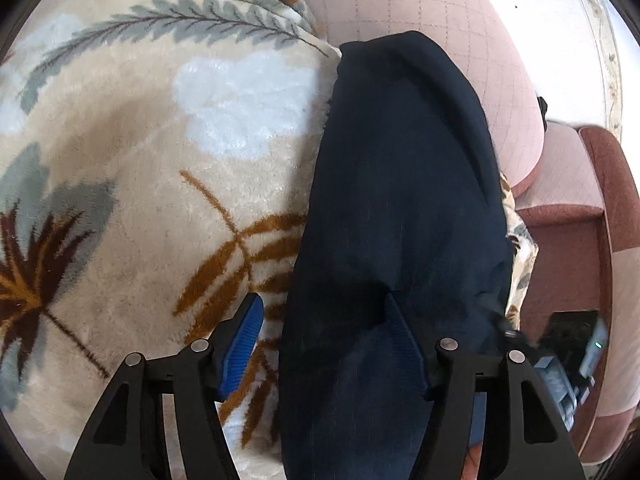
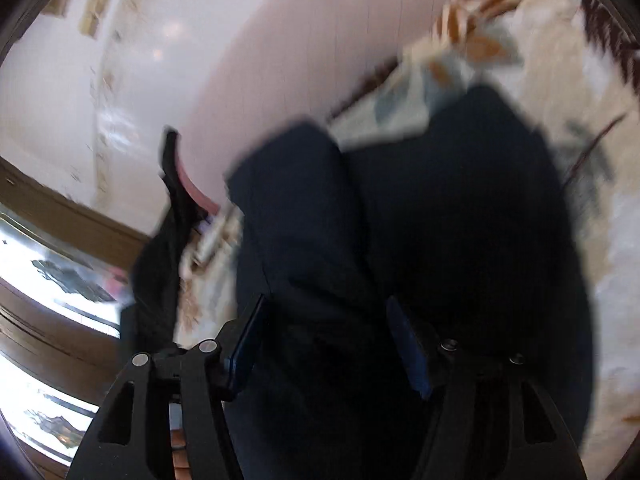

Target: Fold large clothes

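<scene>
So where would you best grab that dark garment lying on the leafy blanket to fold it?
Probably by the near end, coming in from the near side along its length. The dark garment lies as a long narrow strip on the blanket, so pinching the two near corners lets you carry that end over to the far one. The left gripper already straddles its left edge with jaws apart.
</scene>
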`<control>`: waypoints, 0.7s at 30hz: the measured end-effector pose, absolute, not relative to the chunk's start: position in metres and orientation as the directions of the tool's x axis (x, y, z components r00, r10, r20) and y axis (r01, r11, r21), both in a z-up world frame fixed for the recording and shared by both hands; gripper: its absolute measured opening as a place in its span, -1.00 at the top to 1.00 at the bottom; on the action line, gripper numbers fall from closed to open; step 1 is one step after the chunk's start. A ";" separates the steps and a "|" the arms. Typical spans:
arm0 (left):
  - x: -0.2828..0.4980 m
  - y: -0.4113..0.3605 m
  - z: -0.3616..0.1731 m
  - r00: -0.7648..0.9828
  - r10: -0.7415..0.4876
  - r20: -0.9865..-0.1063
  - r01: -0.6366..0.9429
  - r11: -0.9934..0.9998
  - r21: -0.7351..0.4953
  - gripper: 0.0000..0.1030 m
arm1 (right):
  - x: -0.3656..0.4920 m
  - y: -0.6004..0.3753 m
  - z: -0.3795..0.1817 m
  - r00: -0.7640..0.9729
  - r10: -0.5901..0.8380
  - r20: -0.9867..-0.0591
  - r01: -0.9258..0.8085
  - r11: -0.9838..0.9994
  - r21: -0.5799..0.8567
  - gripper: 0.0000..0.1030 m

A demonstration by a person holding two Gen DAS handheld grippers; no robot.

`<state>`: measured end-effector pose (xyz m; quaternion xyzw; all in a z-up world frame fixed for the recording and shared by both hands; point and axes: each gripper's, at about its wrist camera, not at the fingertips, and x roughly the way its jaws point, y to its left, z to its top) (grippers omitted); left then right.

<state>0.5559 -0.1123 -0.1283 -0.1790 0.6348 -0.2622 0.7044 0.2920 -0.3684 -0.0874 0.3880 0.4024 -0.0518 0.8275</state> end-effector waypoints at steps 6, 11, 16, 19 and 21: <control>0.537 -0.110 -0.077 0.161 -0.584 -0.795 0.235 0.805 -0.544 -0.22 | 0.250 -0.348 -0.018 0.807 0.055 -0.587 0.305 0.813 0.495 0.83; 0.515 -0.164 -0.096 0.150 -0.389 -0.909 0.350 0.881 -0.319 -0.29 | 0.215 -0.385 -0.050 0.737 -0.033 -0.675 0.463 0.753 0.468 0.82; 0.500 -0.186 -0.112 0.183 -0.305 -0.935 0.391 0.895 -0.215 -0.28 | 0.192 -0.412 -0.102 0.725 0.044 -0.687 0.521 0.617 0.590 0.78; 0.502 -0.178 -0.100 0.192 -0.334 -0.923 0.390 0.889 -0.241 -0.23 | 0.193 -0.414 -0.086 0.760 0.069 -0.646 0.486 0.600 0.636 0.45; 0.505 -0.172 -0.093 0.203 -0.343 -0.917 0.383 0.890 -0.248 -0.23 | 0.194 -0.420 -0.074 0.795 0.056 -0.604 0.469 0.575 0.671 0.14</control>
